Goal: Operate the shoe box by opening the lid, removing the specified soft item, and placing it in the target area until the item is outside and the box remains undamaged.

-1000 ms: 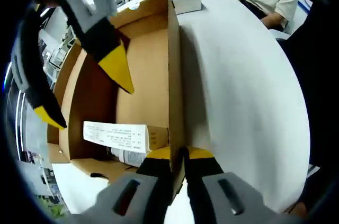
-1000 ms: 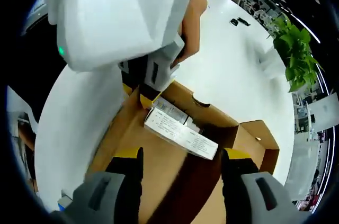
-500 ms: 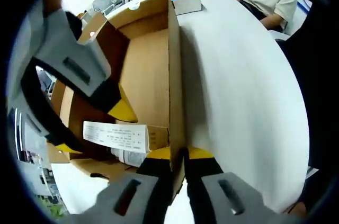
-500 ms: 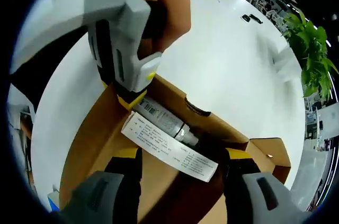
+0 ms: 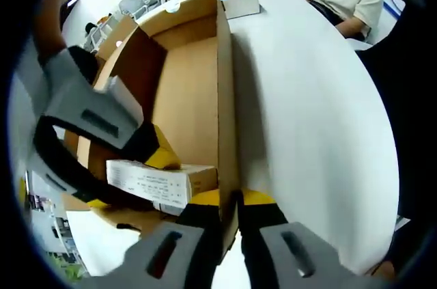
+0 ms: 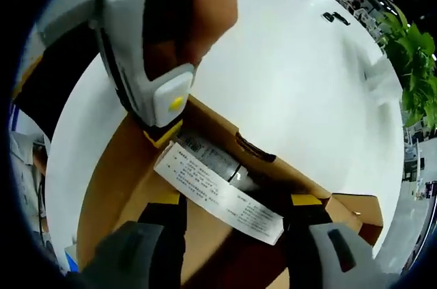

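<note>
Setting: White bench in an open office, a seated person at its far end, a potted plant off to one side.
Box: Cardboard shoe box stands open on the bench, its lid already folded back.
Left hand-held gripper: Jaws pressed together on the box's near side wall, pinching the cardboard and steadying it.
Right hand-held gripper: Jaws spread wide, reaching down into the box on either side of the white carton; nothing gripped yet.
Contents: White printed carton lies at the near end of the box, over a labelled cylindrical item; whether either is the soft item named cannot be told.
Step in hand: Judged to be the reach for the item inside.
How to do it well: Centre the spread jaws across the target's narrow width, close gently, lift straight up clear of the walls, and keep the left pinch light enough not to crease the cardboard.
</note>
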